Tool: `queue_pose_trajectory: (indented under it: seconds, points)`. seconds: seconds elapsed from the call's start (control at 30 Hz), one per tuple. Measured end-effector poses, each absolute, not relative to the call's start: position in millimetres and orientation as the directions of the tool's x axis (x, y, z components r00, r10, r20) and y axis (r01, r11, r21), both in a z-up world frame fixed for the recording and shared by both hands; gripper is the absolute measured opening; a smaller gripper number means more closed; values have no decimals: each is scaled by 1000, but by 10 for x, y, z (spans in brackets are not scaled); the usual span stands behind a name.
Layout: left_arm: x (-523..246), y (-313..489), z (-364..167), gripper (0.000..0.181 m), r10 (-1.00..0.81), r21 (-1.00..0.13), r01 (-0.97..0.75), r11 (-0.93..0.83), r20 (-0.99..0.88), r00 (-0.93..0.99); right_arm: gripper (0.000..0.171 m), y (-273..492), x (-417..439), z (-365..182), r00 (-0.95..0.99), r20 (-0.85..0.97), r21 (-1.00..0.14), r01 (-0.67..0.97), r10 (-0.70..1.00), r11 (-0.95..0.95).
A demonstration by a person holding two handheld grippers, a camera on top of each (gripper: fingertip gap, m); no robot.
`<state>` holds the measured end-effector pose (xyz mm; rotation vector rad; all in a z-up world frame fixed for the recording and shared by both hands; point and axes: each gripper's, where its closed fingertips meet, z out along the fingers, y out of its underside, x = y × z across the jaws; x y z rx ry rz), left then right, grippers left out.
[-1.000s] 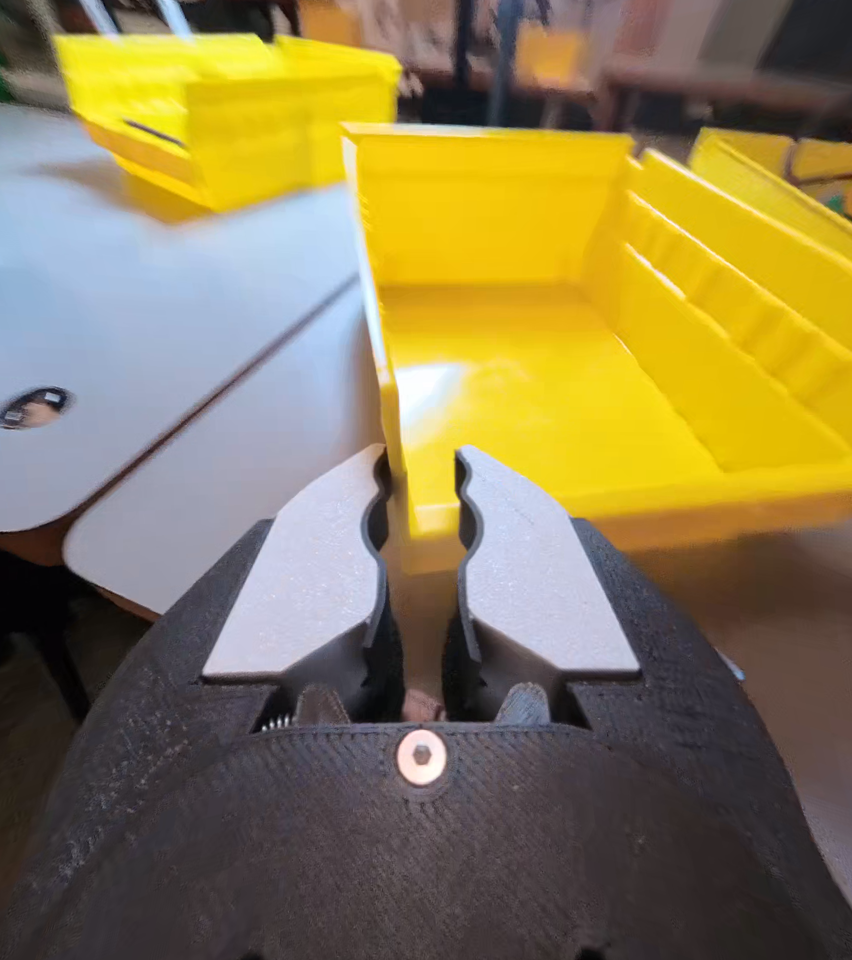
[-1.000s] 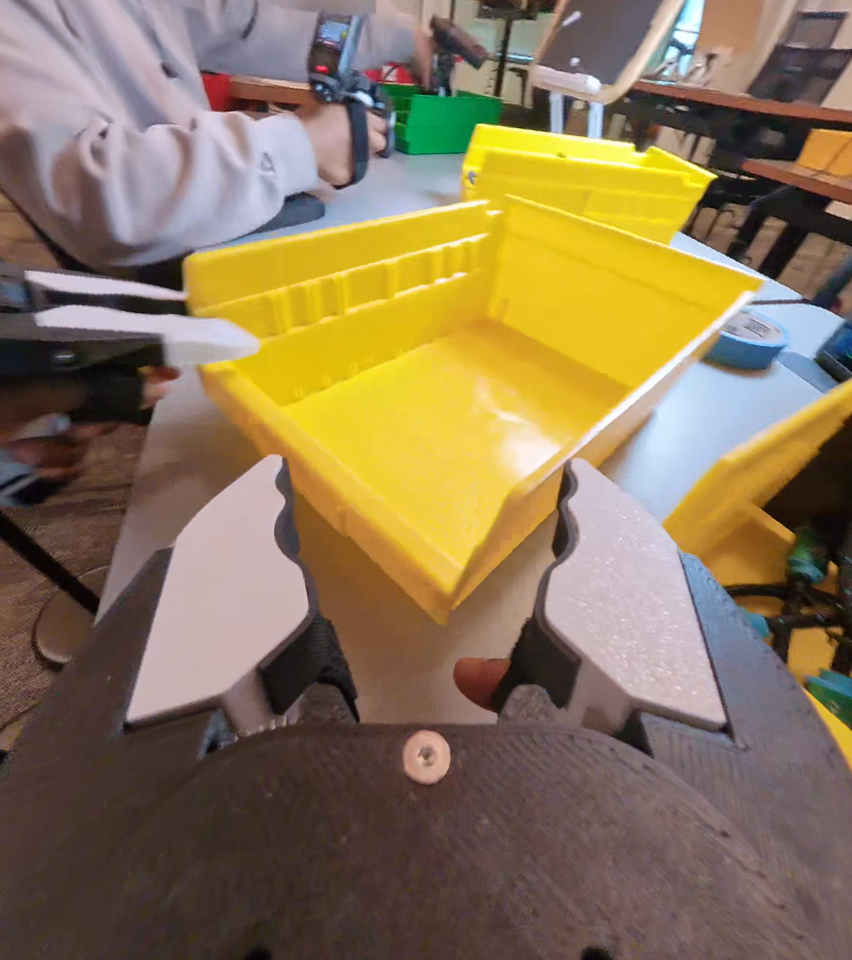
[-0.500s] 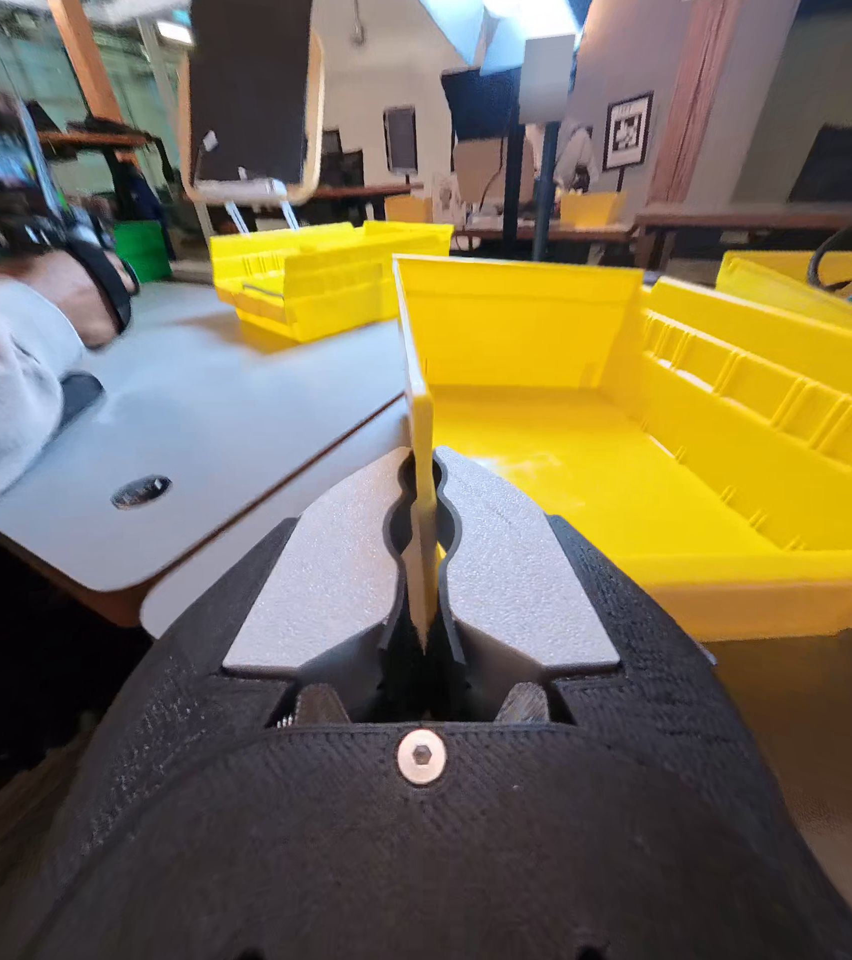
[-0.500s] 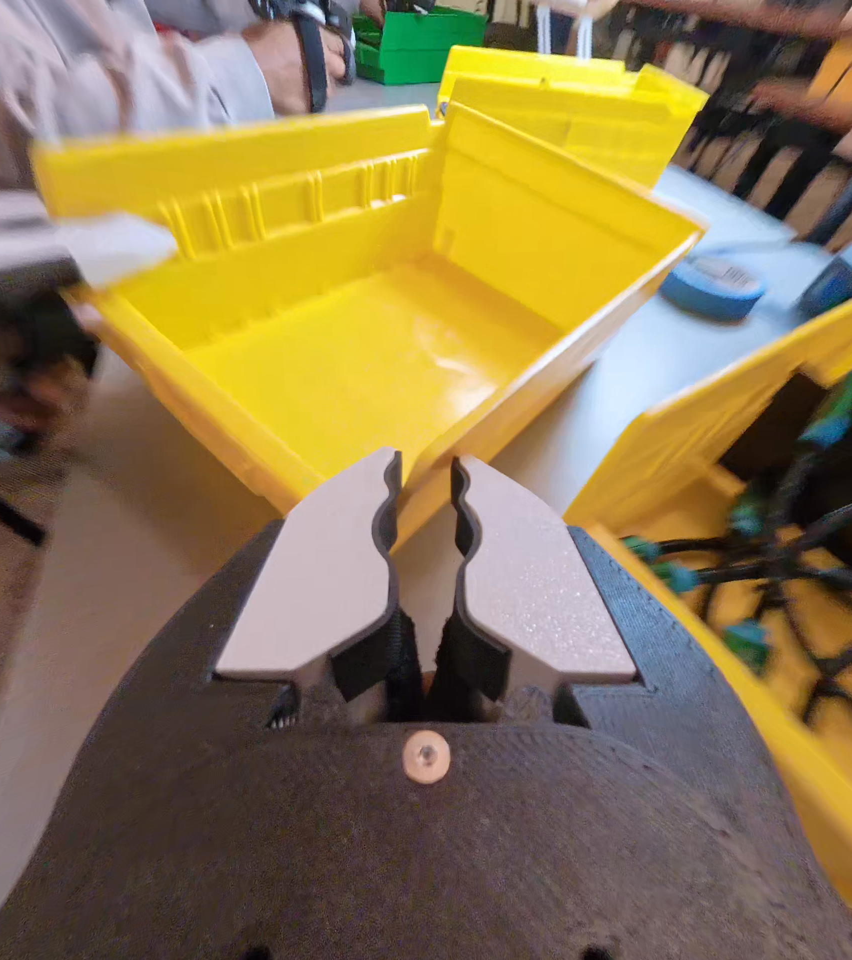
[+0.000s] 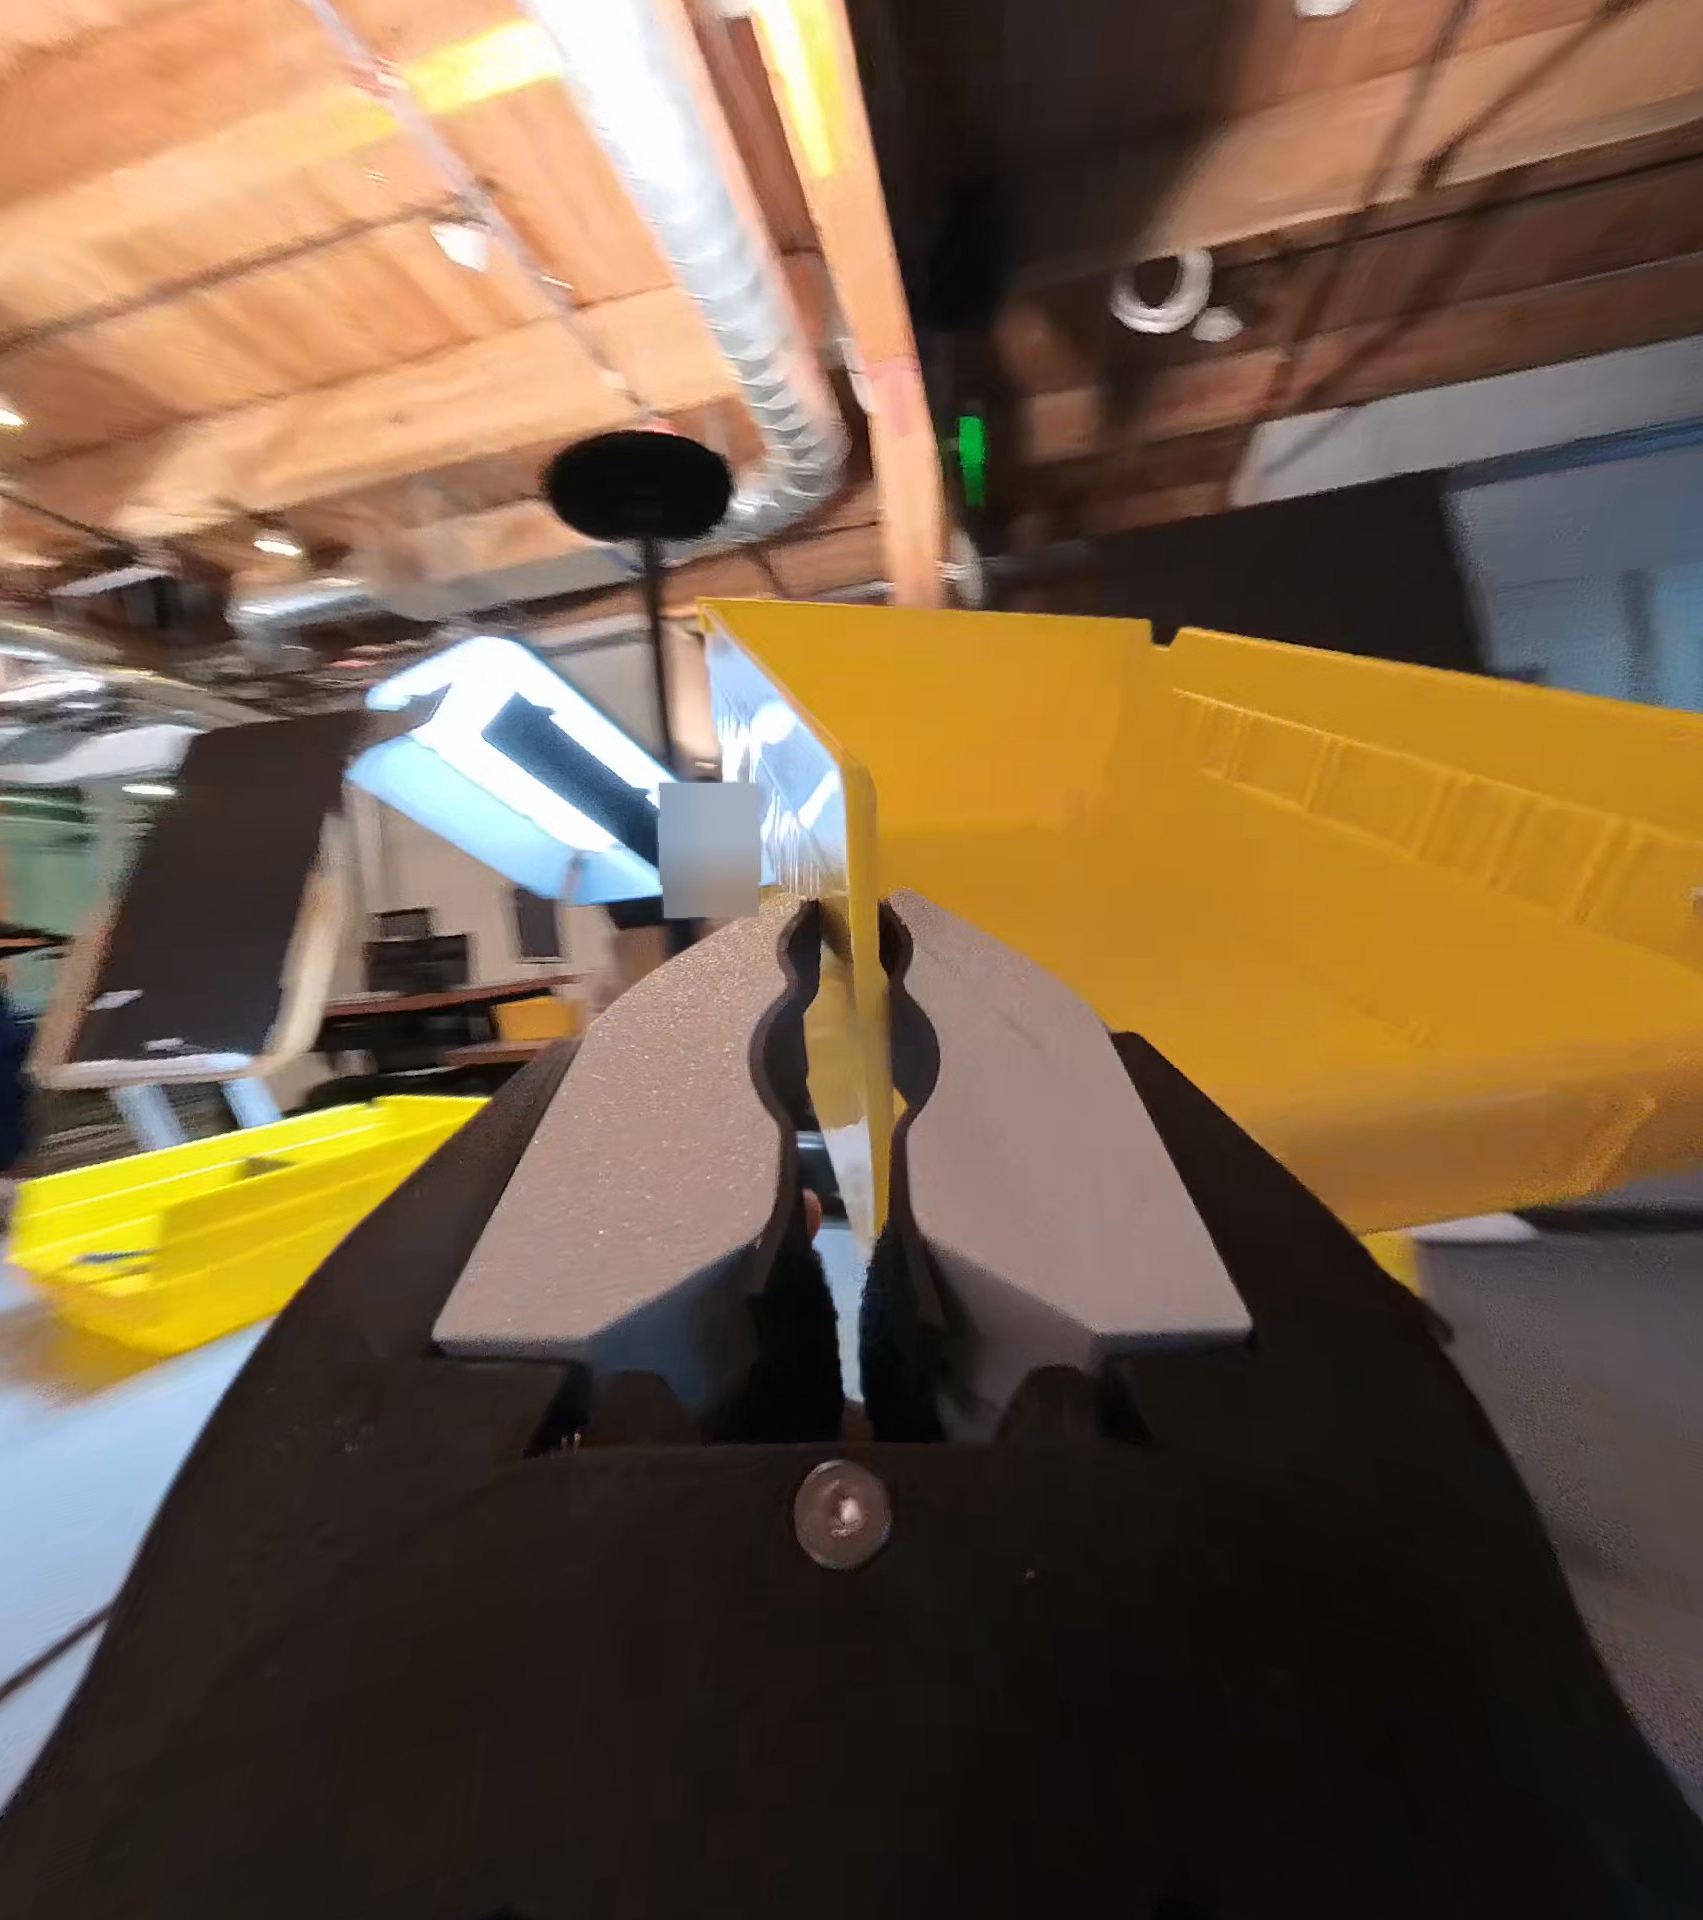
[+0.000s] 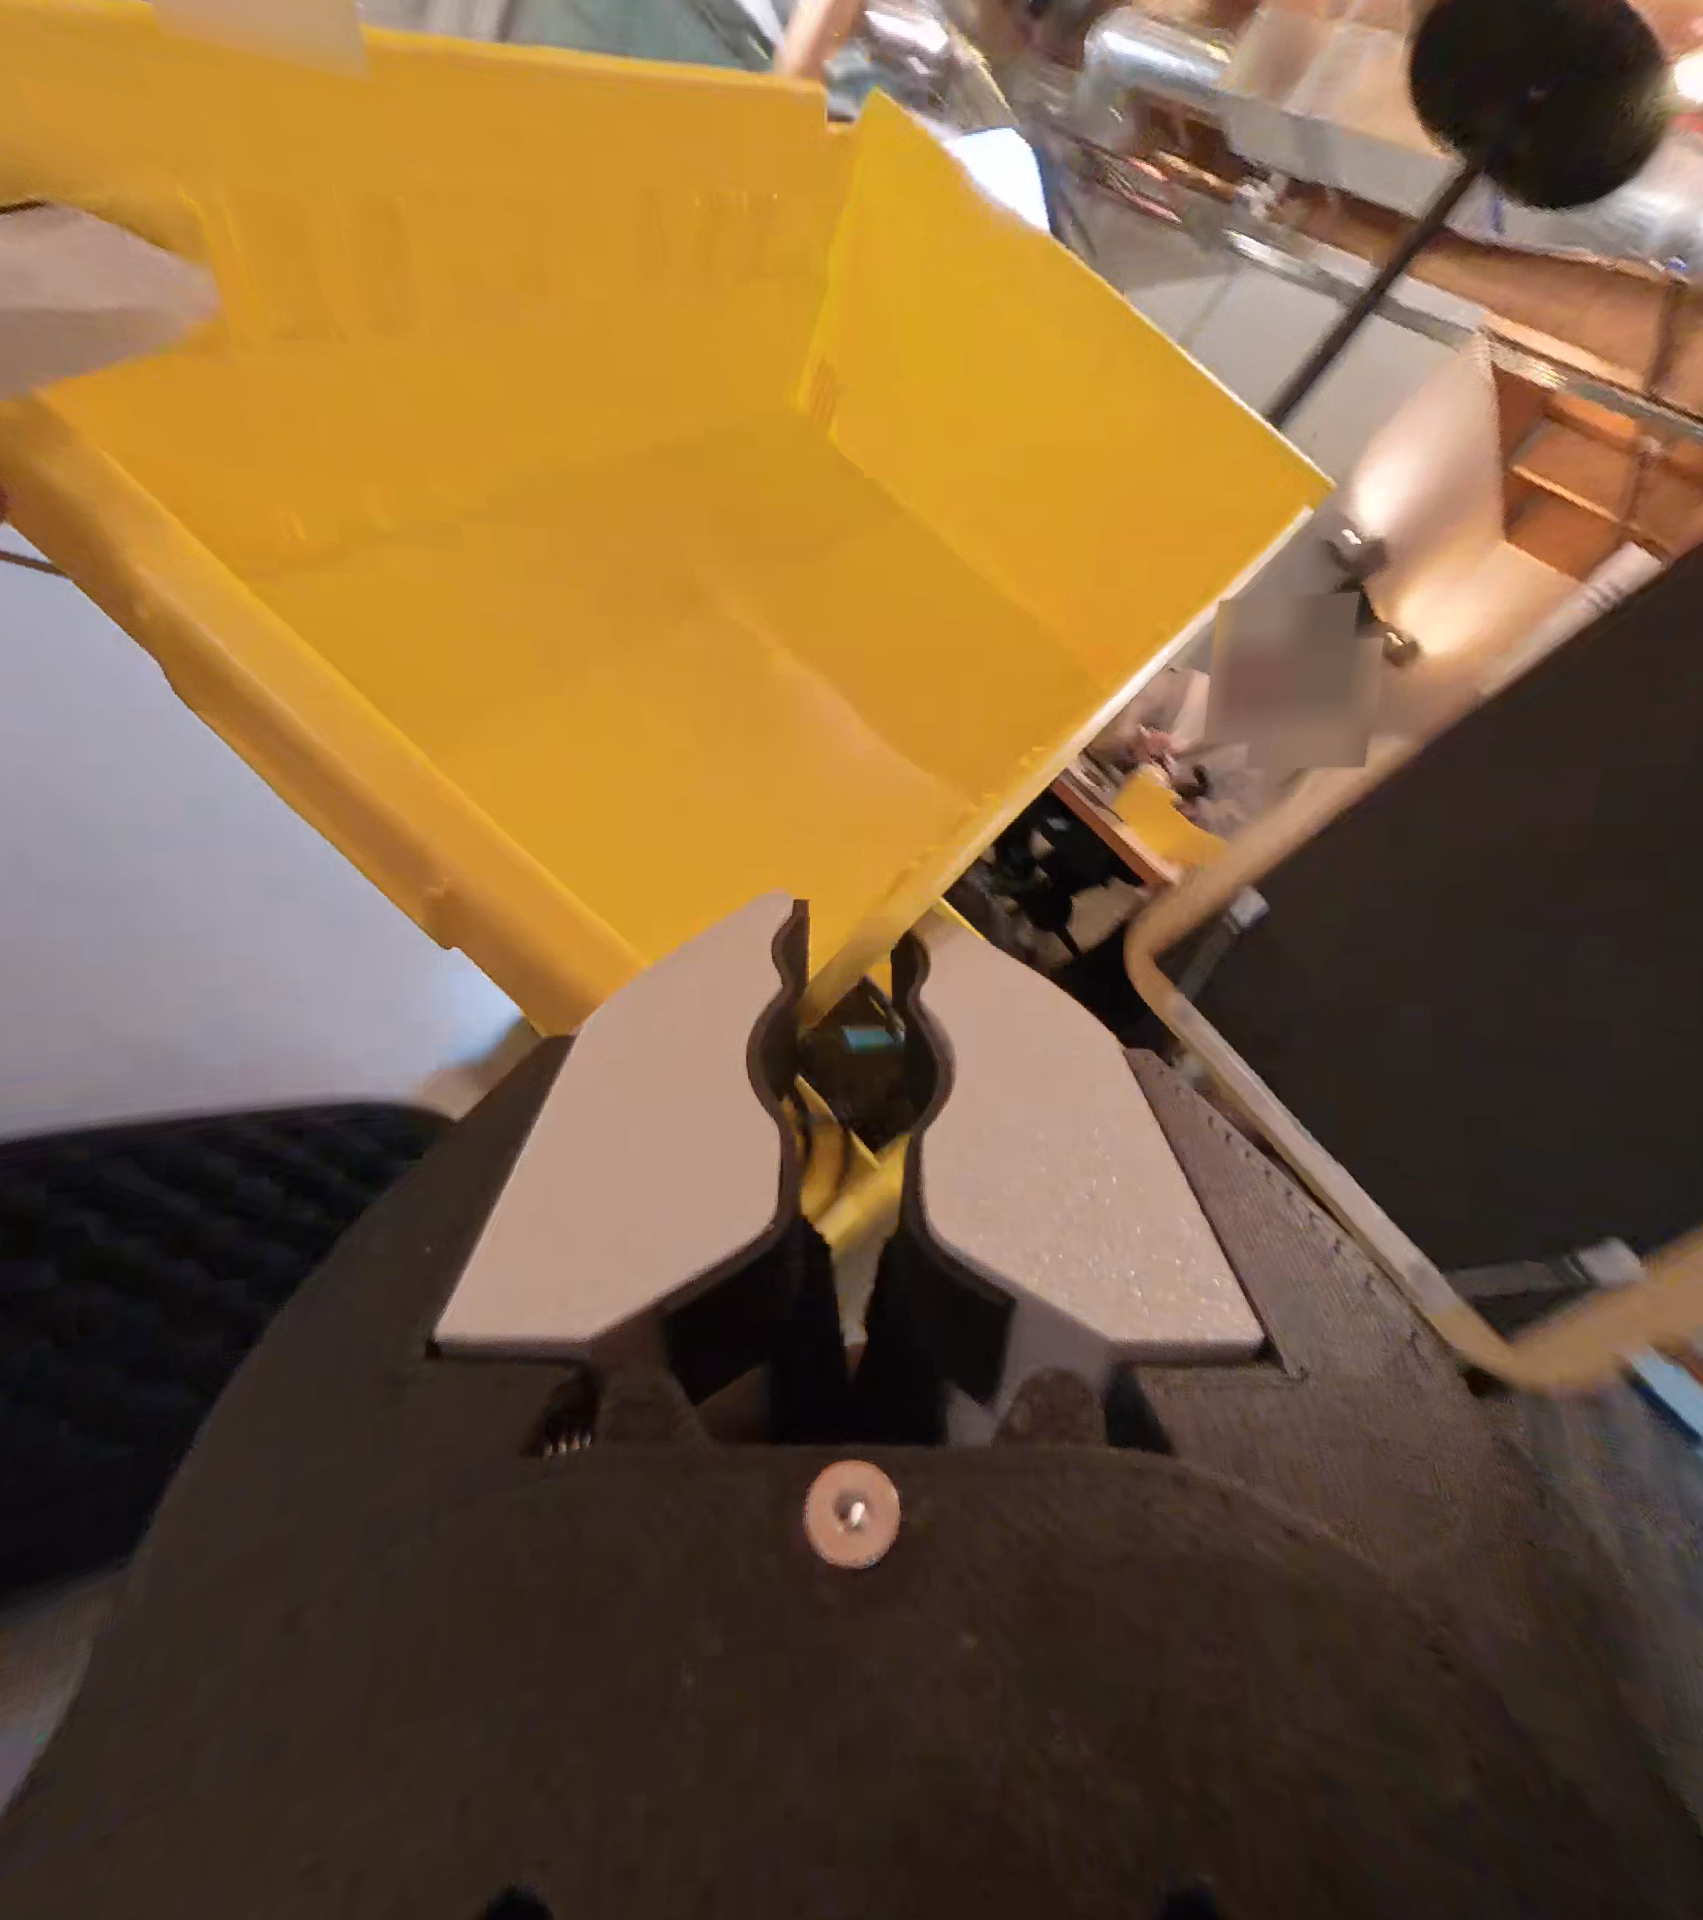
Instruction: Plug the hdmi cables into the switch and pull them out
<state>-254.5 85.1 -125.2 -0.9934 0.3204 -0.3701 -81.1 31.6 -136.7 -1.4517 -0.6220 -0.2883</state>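
An empty yellow bin (image 5: 1294, 935) hangs in the air, tilted, held by both grippers. My left gripper (image 5: 849, 914) is shut on one thin side wall of the bin. My right gripper (image 6: 852, 925) is shut on the opposite wall near the front corner of the bin (image 6: 618, 623). The left gripper's grey fingers (image 6: 47, 301) show at the bin's far rim in the right wrist view. A dark tangle with a teal plug (image 6: 862, 1039) shows through the gap of the right jaws. No switch is in view.
A second yellow bin (image 5: 234, 1205) lies on the white table (image 5: 16, 1507) at the lower left. A dark-backed chair (image 6: 1553, 935) stands close on the right. A black mesh surface (image 6: 99, 1299) lies below left. Wooden ceiling and ducts fill the background. The gap from one gripper's tips to the other's is roughly 20 cm.
Both grippers closed on the empty yellow bin's walls and lifted it off the table. Both cameras have tipped upward, so the ceiling now shows.
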Motion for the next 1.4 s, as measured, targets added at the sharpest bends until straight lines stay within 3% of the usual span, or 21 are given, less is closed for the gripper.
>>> queue_pose_trajectory:
  seconds: [0.17, 0.33, 0.67, 0.9, 0.97, 1.03, 1.13, 1.17, 1.3, 1.4]
  points:
    - [-1137, 525, -1452, 13, -700, -903, 192, 385, -150, 699, 14, -407, 383, -1653, 884, 467, -884, 466, -18, -29]
    - [93, 239, -1745, 14, -826, -941, 127, 313, -203, 526, 13, -949, 1415, -2110, 901, 379, -923, 349, -213, -164]
    - [1293, 140, -2610, 14, -917, -983, -71, 171, -185, 353, 10, -1323, 2392, -2771, 844, 387, -900, 258, -372, -351]
    - [1434, 45, -3062, 24, -969, -961, -261, 93, -147, 198, 10, -1395, 2586, -3020, 824, 339, -910, 164, -454, -382]
    - [1401, 53, -2985, 35, -968, -964, -247, 100, -152, 200, 12, -1441, 2619, -3086, 836, 310, -909, 122, -453, -398]
    - [1285, 101, -2809, 45, -943, -961, -219, 171, -224, 246, 36, -1494, 2625, -3023, 836, 286, -929, 121, -468, -350]
    - [924, 91, -2460, 52, -874, -926, -166, 338, -374, 310, 79, -1570, 2511, -2800, 822, 369, -924, 273, -435, -267]
    - [761, 89, -2358, 54, -846, -908, -155, 390, -420, 328, 87, -1582, 2428, -2730, 804, 432, -900, 352, -409, -258]
    - [43, 343, -2292, 74, -723, -798, -308, 519, -602, 340, 99, -1476, 2039, -2680, 734, 648, -751, 569, -206, -336]
    - [-401, 700, -2514, 84, -701, -727, -450, 519, -663, 262, 97, -1267, 1765, -2833, 674, 738, -614, 679, 12, -401]
